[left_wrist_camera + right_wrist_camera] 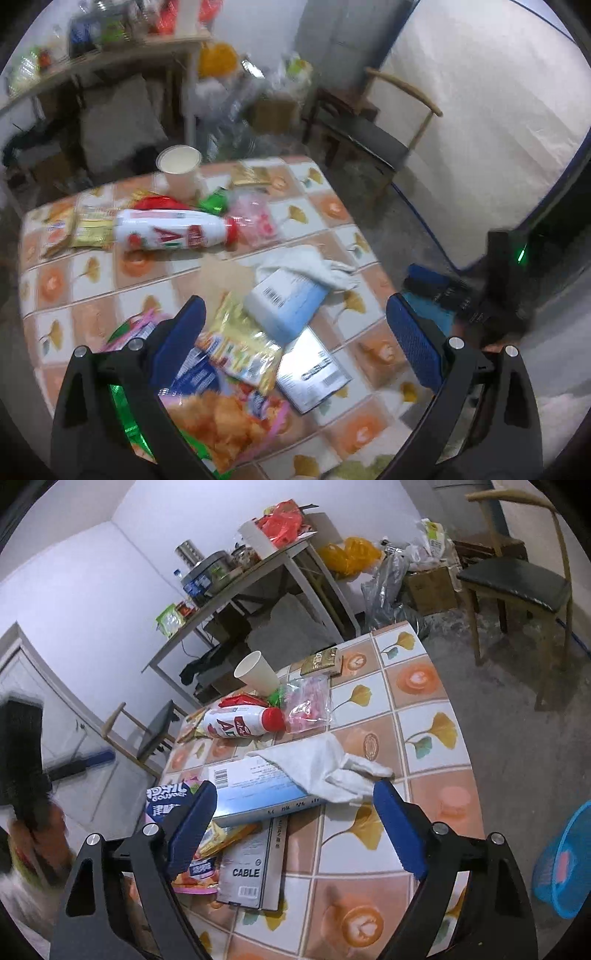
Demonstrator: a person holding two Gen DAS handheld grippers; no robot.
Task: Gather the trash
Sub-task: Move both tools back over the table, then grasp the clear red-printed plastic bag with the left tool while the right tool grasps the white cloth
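Tiled table [417,709] cluttered: bottle [243,722], cup [256,672]

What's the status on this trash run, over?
Left claw open, empty. Right claw open, empty, over blue box and white rag. Blue basket on floor, off table edge.

Surface: table [424,716] covered in a tile-pattern cloth of orange cups and yellow ginkgo leaves.
Far end: white paper cup [256,674] upright; flat gold packet [321,661] near it.
Middle: white bottle with red cap [240,723] on its side, clear pink-printed bag [308,705] just beside the cap.
Near side: white cloth [328,768] draped over a pale blue box [255,794]; grey "CABLE" box [251,871] partly beneath.
Near corner: snack wrappers [236,369] piled together.
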